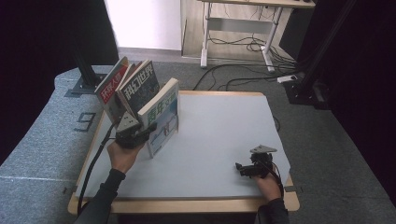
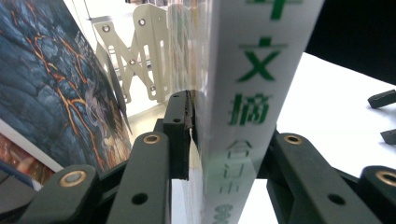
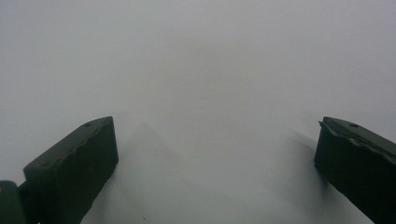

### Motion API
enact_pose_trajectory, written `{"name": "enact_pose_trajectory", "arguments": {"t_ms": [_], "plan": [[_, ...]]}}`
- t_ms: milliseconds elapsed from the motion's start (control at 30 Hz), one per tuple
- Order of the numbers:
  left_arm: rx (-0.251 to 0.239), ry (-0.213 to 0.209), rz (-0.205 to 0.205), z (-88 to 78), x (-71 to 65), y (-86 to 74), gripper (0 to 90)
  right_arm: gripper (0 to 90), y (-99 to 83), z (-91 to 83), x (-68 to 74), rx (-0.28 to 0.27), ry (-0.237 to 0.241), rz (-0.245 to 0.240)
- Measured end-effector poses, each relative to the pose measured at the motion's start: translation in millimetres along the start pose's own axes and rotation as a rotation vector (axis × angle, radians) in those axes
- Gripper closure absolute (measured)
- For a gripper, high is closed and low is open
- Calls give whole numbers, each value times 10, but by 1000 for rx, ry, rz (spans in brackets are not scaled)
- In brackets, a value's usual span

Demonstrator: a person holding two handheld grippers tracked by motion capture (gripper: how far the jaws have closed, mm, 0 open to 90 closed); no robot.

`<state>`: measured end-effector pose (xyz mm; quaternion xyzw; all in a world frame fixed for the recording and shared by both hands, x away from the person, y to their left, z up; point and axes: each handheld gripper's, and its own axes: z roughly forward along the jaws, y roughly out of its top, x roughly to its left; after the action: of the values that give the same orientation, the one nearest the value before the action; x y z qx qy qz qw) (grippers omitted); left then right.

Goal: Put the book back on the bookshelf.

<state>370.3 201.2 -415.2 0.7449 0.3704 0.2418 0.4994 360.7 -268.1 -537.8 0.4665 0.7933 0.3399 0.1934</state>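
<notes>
Green characters 文摘 run down the white book spine point(image 2: 247, 93) clamped in the left claw point(image 2: 224, 140) — right claw point(image 3: 215, 154) gapes, nothing between its jaws.

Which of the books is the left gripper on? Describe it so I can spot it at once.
Look at the table's left rear part, where three books stand in a leaning row. The left gripper is clamped on the nearest book, the one at the row's right end. It alone has a pale blue-and-white cover and a white spine with green characters; the black book and red book stand behind it.
</notes>
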Motion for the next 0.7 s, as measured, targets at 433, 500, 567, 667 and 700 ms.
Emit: {"name": "enact_pose_trajectory", "arguments": {"t_ms": [433,500,567,667,700], "plan": [[-16,22,-20,60,47,10,734,0,0,0,-2,0,0,-3],[-17,27,-23,81,62,19,734,0,0,-1,0,1,0,0],[-20,27,-28,102,71,27,734,0,0,-1,0,1,0,0],[-23,28,-31,139,70,40,734,0,0,-1,0,1,0,0],[-23,28,-31,154,67,47,734,0,0,-1,0,1,0,0]]}}
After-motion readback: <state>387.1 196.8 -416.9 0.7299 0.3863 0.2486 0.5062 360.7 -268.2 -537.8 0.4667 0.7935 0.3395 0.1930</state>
